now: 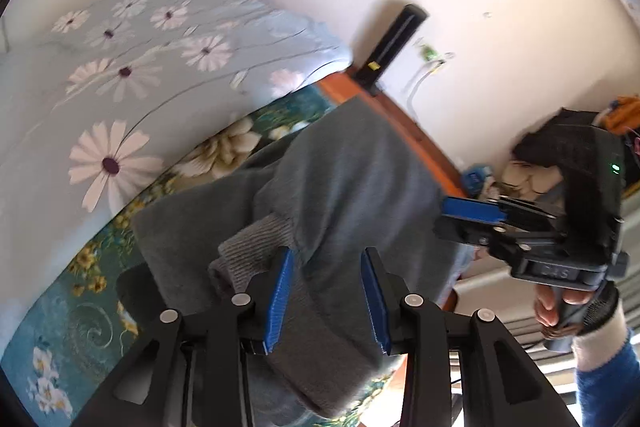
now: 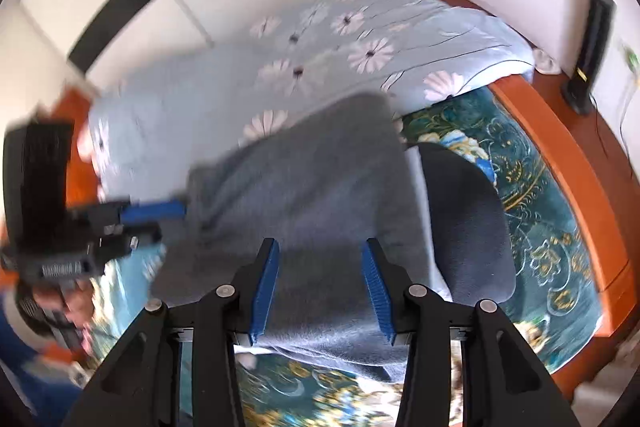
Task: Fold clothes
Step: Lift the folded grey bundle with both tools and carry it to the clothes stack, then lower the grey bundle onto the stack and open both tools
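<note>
The bed (image 2: 560, 155) is the biggest thing here. It has an orange wood edge and a dark green cover with gold flowers. A light blue blanket (image 1: 120, 67) with pink daisies is bunched up at about 10 o'clock in the left view, likely pushed back to make room for folding.

Next comes the grey sweater (image 1: 352, 179). It lies on the green cover in the middle of both views. It looks folded over on itself, and a ribbed cuff (image 1: 256, 247) pokes out at about 7 o'clock of it in the left view. A darker cloth (image 2: 468, 219) lies under it at 3 o'clock in the right view; I cannot tell what that is.

A tall black box (image 1: 392, 47) stands by the wall at 1 o'clock, well away from the clothes.

The left gripper (image 1: 326, 301) points down at the sweater. Its blue jaws stand apart, with the cloth below them, and I do not see them pinch it. I think it has let go so the fold can lie flat.

The right gripper (image 2: 320, 291) also points down over the sweater. Its jaws stand apart too, and nothing is squeezed between them.

A hand (image 1: 556, 311) holds the right gripper's handle at 4 o'clock in the left view.
</note>
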`<state>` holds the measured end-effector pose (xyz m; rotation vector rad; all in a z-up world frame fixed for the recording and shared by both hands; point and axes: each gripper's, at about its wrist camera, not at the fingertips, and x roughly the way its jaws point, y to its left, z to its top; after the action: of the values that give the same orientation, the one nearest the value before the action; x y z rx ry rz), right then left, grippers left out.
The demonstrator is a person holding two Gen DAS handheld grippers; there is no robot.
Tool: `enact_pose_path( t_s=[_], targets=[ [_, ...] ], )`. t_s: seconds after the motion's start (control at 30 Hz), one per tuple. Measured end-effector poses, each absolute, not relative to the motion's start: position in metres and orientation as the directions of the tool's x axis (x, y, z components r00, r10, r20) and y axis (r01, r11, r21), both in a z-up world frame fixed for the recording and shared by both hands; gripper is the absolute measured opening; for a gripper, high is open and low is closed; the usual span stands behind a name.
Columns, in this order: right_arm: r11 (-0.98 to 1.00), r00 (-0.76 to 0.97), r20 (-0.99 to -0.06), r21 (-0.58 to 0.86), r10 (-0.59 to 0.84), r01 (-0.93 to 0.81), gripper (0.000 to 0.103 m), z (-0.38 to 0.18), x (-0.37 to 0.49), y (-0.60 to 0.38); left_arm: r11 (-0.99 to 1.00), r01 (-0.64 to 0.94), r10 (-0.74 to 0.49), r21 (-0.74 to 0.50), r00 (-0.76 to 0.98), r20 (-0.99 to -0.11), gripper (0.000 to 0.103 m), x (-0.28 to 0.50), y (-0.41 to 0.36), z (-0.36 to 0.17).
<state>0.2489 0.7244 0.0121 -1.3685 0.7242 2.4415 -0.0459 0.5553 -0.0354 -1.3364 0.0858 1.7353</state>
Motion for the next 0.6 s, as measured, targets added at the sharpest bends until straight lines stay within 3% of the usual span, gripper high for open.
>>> enact_pose_path(
  t_s=[0.37, 0.53, 0.6],
  targets=[
    [-0.783, -0.487, -0.871, 0.341, -0.056, -0.520, 0.045, -0.036, 0.239, 0.736, -0.582, -0.704, 0.541, -0.407, 0.038, -0.840, 0.039, -0.040, 0.562, -0.072],
    [-0.773, -0.473, -0.880, 0.329, -0.043, -0.543, 0.045, -0.036, 0.240, 0.735, -0.579, -0.718, 0.537, -0.387, 0.021, -0.843, 0.039, -0.034, 0.559, -0.059],
    [-0.770, -0.477, -0.879, 0.320, -0.023, -0.552, 0.045, -0.028, 0.242, 0.732, -0.585, -0.713, 0.544, -0.386, 0.007, -0.839, 0.045, -0.029, 0.552, -0.049]
  ],
)
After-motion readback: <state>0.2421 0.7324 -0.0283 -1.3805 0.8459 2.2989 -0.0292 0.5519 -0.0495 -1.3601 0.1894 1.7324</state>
